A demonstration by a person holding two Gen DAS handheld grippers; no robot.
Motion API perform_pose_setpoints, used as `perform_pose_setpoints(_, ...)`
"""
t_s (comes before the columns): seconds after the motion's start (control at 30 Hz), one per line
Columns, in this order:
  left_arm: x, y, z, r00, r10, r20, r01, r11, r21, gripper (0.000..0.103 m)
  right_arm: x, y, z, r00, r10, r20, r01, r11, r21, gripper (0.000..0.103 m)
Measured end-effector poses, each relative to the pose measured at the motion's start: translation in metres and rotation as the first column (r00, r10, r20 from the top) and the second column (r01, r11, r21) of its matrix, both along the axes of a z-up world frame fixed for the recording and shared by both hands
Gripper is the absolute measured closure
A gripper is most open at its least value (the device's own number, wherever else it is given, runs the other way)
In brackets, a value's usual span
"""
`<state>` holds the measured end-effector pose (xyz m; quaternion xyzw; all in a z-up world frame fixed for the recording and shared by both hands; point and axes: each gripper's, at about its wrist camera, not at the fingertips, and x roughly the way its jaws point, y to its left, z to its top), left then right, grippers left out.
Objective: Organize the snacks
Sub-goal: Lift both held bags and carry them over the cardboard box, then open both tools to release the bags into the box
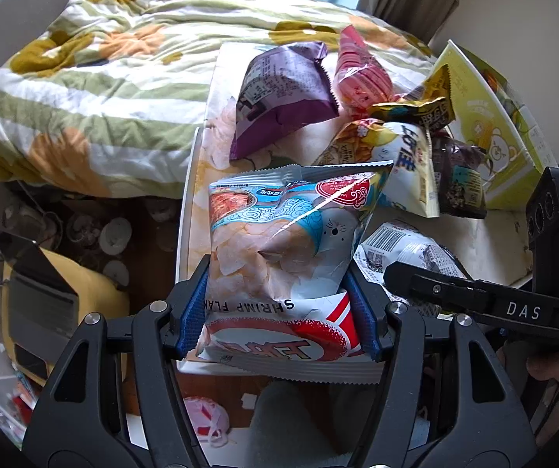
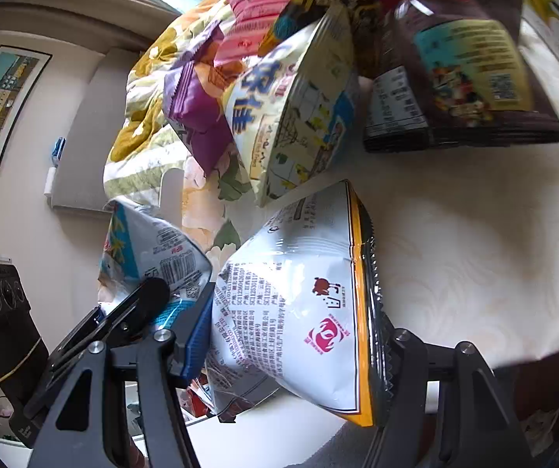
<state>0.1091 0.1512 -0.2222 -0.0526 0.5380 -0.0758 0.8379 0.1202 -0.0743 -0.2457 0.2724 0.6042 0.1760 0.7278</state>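
My left gripper (image 1: 277, 273) is shut on a shrimp flakes bag (image 1: 279, 234), its blue pads pressing both sides, and holds it above the near left corner of the table (image 1: 217, 128). The right wrist view shows my right gripper (image 2: 295, 312) shut on a white snack bag with an orange edge (image 2: 299, 292) at the table's near edge. That bag's barcode side (image 1: 404, 249) shows under a right gripper finger (image 1: 455, 292) in the left view. Behind lie a purple bag (image 1: 279, 101), a pink bag (image 1: 361, 74), a pale yellow bag (image 1: 388, 156) and a dark brown bag (image 1: 462, 183).
A yellow-green box with a bear print (image 1: 490, 124) leans at the table's far right. A flowered quilt (image 1: 96, 78) lies on the bed to the left. Clutter covers the floor (image 1: 65, 292) below the table's left edge. Bare cloth (image 2: 474, 253) lies right of the white bag.
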Motion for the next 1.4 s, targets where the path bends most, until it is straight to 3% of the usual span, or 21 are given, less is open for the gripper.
perform_pose_setpoints(0.33,-0.009,-0.039,0.049,0.994,-0.082,0.071,0.08,0.996,0.032,0.043,-0.021,-0.038,0.039,0.998,-0.042,0.053,0.043,0.999,-0.028,0.045)
perform_pose_setpoints(0.4,-0.008,-0.055,0.063,0.991,-0.096,0.095,0.093,0.995,0.036,0.043,-0.025,-0.051,0.055,0.995,-0.031,0.093,0.04,0.995,-0.087,0.045)
perform_pose_setpoints(0.6,-0.001,-0.12,0.103,0.977,-0.127,0.17,0.124,0.992,0.031,0.043,-0.03,-0.099,0.108,0.97,-0.002,0.242,0.044,0.985,-0.168,0.045)
perform_pose_setpoints(0.87,0.02,-0.227,0.143,0.958,-0.166,0.233,0.173,0.985,-0.009,0.043,-0.018,-0.193,0.165,0.922,-0.029,0.386,0.109,0.976,-0.188,0.045)
perform_pose_setpoints(1.13,0.069,-0.335,0.146,0.945,-0.207,0.253,0.21,0.978,0.016,0.043,0.013,-0.279,0.181,0.897,-0.059,0.437,0.18,0.954,-0.24,0.045)
perform_pose_setpoints(1.4,0.128,-0.42,0.097,0.959,-0.225,0.173,0.214,0.974,0.077,0.043,0.05,-0.354,0.18,0.893,-0.073,0.443,0.219,0.933,-0.287,0.045)
